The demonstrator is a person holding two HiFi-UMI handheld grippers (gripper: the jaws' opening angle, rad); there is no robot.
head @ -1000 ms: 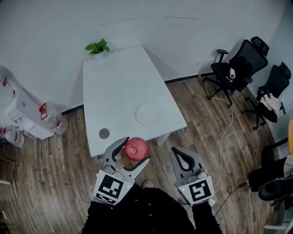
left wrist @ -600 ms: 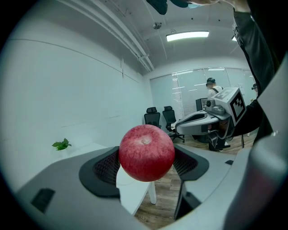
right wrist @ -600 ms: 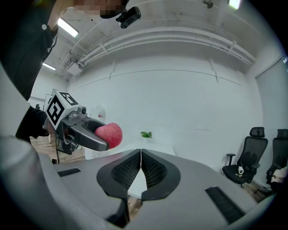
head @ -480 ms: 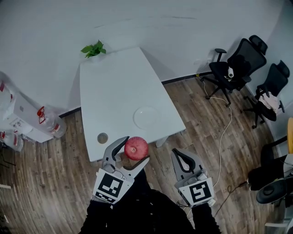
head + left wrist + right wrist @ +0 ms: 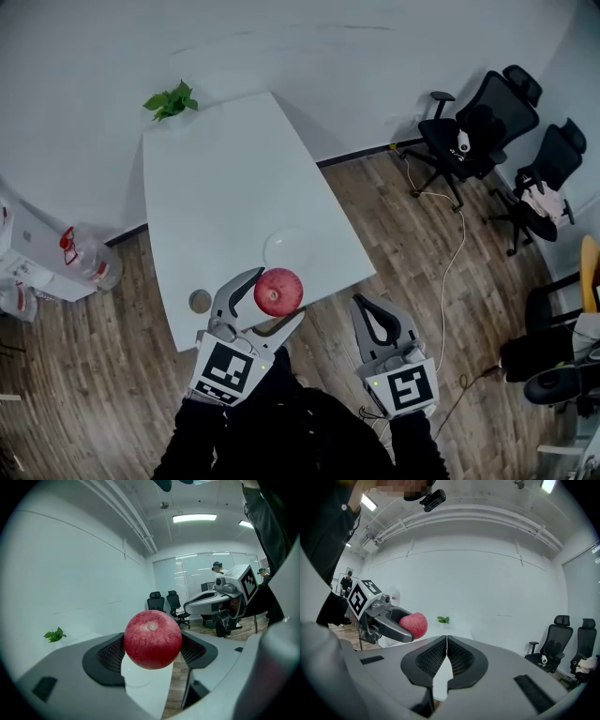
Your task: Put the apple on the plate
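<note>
Left gripper point(image 5: 277, 296): I am clamping the apple point(image 5: 278, 292) by its sides, short of the plate point(image 5: 269, 253); risk: it slipping, rolling off. Right gripper point(image 5: 367, 306): closed, empty.

We note white table point(image 5: 225, 178), far end at wall. Green plant point(image 5: 169, 100) at far-left corner. Small round grey obj. point(image 5: 200, 301) on near-left edge, type unclear. Black office chair point(image 5: 473, 127) by wall at right, 2nd chair point(image 5: 548, 178) beside it. White cable point(image 5: 448, 272) trails across wood floor point(image 5: 84, 375). Clear water jug point(image 5: 89, 262) w/ red handle on floor, left of table.
</note>
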